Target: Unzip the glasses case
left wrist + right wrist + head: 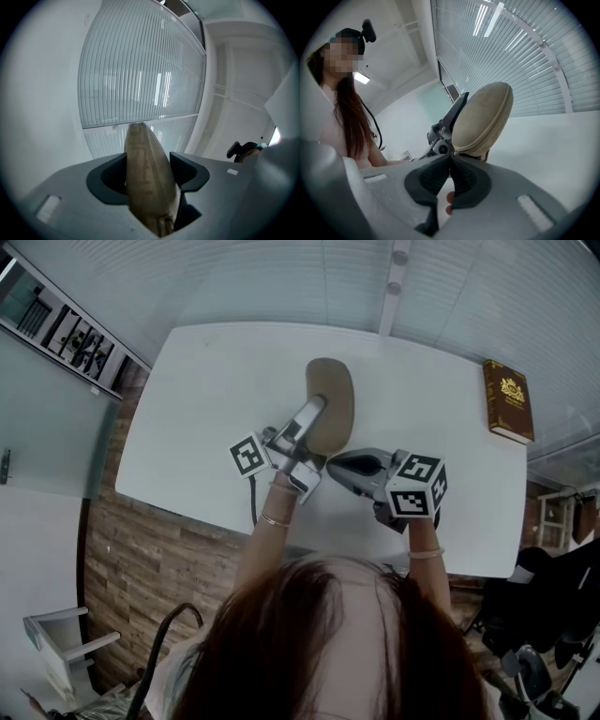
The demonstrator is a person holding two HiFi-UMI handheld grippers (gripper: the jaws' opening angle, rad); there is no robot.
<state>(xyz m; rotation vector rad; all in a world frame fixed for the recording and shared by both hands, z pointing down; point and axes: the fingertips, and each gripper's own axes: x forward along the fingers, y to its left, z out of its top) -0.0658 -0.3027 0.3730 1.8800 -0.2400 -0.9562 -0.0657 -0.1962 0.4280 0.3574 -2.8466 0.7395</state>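
Note:
A tan oval glasses case (330,404) is held tilted up off the white table (206,381). My left gripper (315,412) is shut on its near end, and the dark pads press both flanks of the case (147,173) in the left gripper view. My right gripper (334,463) comes in from the right and is shut. In the right gripper view its tips (452,156) meet at the near end of the zipper seam (483,142) of the case (483,117), pinching the small metal zipper pull. The seam looks closed along the part I see.
A brown book (508,399) lies at the table's far right edge. A ribbed glass wall runs behind the table. A white chair (66,643) stands on the floor at lower left, and a dark chair (544,606) at right.

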